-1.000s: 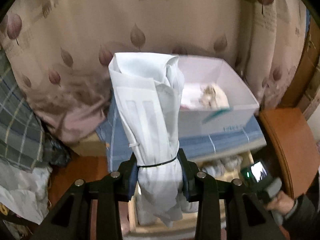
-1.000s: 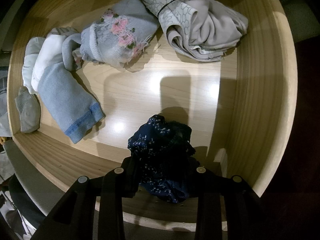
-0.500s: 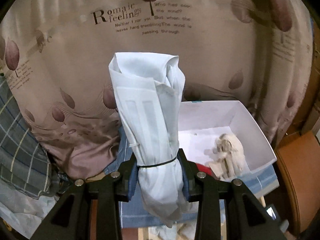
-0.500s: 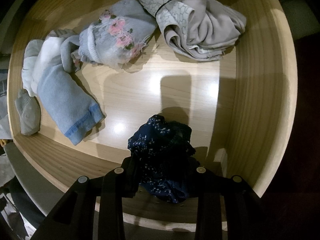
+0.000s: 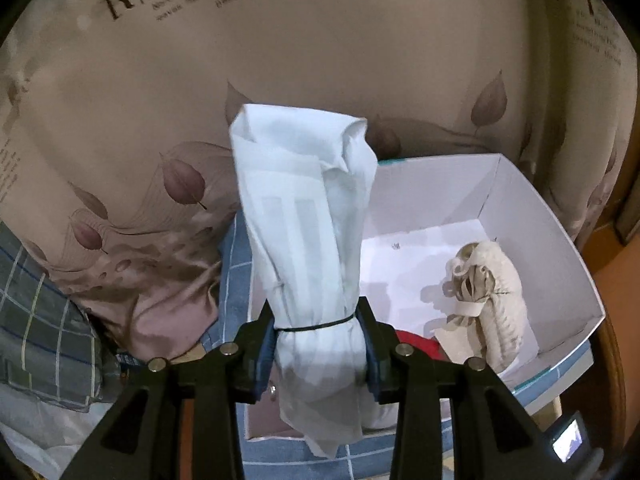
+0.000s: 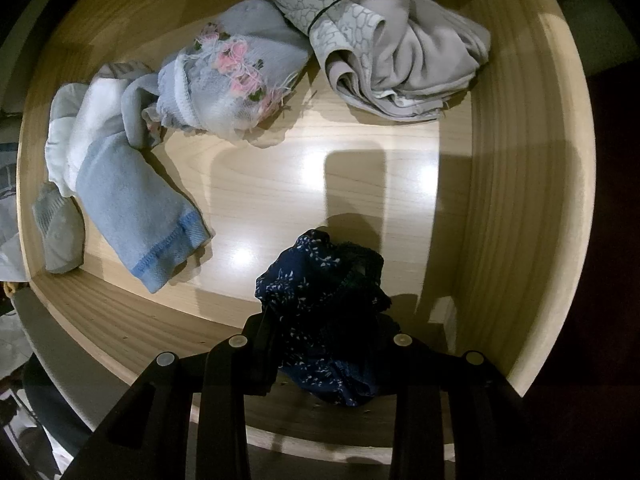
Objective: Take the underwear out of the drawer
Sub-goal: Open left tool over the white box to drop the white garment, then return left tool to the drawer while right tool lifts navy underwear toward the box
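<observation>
A pale rolled underwear bundle (image 5: 304, 216), tied with a thin black band, stands upright between the pads of my left gripper (image 5: 318, 340). The jaws are opening, though the pads still touch the bundle. It hangs over the near left part of a white box (image 5: 540, 216). In the right wrist view my right gripper (image 6: 324, 344) is shut on dark blue flowered underwear (image 6: 320, 280), just above the floor of the wooden drawer (image 6: 500, 200) near its front right corner.
The box holds a beige knitted piece (image 5: 492, 304) and something red (image 5: 416, 346). Behind it hangs a leaf-print curtain (image 5: 320, 60). In the drawer lie a grey bundle (image 6: 400, 48), a pale flowered piece (image 6: 232, 76), a blue sock (image 6: 132, 208) and a grey sock (image 6: 60, 236).
The left gripper has carried the pale bundle forward, so the white box now lies close beneath it. The right gripper and the dark blue underwear have not moved.
</observation>
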Tool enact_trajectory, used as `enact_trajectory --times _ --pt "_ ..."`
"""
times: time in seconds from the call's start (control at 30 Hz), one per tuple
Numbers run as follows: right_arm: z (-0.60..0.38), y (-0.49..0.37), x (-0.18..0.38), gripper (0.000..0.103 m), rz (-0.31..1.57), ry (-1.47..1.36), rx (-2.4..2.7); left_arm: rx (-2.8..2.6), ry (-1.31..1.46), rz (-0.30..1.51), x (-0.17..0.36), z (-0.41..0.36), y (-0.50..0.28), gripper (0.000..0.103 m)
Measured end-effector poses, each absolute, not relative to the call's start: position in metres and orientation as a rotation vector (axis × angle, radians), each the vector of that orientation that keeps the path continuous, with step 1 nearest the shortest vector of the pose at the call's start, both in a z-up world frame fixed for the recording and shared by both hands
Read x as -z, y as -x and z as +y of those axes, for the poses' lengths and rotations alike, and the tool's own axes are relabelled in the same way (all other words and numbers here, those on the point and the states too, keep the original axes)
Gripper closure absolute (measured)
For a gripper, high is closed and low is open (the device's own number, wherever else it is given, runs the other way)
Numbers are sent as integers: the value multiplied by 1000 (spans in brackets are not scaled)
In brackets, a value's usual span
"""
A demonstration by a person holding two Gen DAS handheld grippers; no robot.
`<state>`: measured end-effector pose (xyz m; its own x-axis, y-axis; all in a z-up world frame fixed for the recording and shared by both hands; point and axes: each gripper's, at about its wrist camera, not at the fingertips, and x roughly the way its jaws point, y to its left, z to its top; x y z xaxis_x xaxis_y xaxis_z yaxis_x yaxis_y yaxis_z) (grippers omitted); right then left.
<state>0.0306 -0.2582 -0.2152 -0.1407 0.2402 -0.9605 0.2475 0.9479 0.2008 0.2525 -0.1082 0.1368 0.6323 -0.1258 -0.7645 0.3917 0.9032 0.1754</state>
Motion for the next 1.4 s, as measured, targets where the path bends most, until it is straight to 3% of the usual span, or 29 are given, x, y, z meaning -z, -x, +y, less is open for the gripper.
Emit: enact_trajectory --times 0.47,0.6,1.1,1.4 --pt "-264 -31 213 72 1720 -405 6 267 -396 841 -126 -117 -250 61" --pt "-265 -31 213 72 1720 -406 6 268 -391 829 -132 -115 -243 52" --pt "-270 -31 209 72 1714 -426 27 265 -420 822 -146 -78 -187 52" --pt "-257 -33 196 73 1690 -366 54 238 -394 922 -110 -37 -143 52"
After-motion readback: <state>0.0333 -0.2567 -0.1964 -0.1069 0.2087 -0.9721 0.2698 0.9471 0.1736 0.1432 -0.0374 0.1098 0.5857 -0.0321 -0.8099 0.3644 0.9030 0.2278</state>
